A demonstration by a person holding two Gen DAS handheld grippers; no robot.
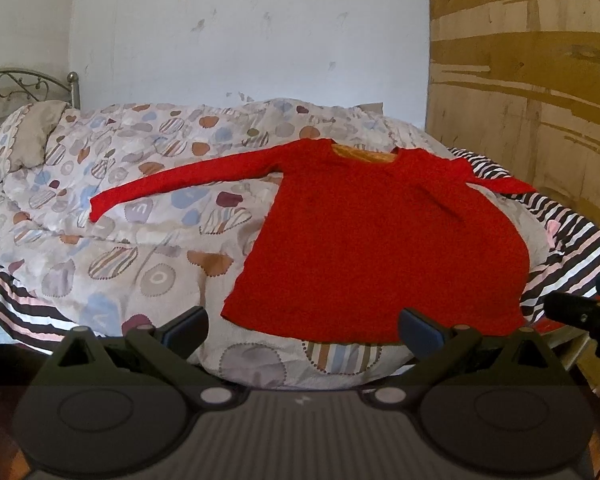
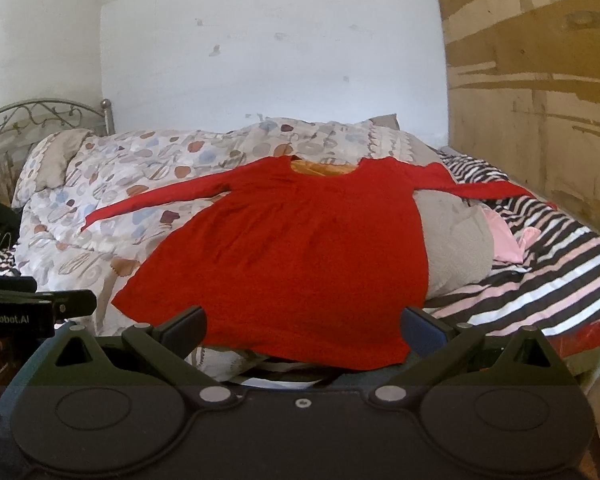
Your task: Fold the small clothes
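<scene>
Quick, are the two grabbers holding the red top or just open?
Left hand-held gripper: open, holding nothing.
Right hand-held gripper: open, holding nothing.

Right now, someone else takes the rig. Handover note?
Left gripper: open, empty, short of the hem.
Right gripper: open, empty, also at the near hem.
Red long-sleeved top: flat, front up, on the patterned duvet, neck away from you. Left sleeve stretched out over the duvet; right sleeve trails onto the striped sheet.
Done: garment spread out.
Left: all folds. Sleeves in first, probably, then hem up to neck.
</scene>
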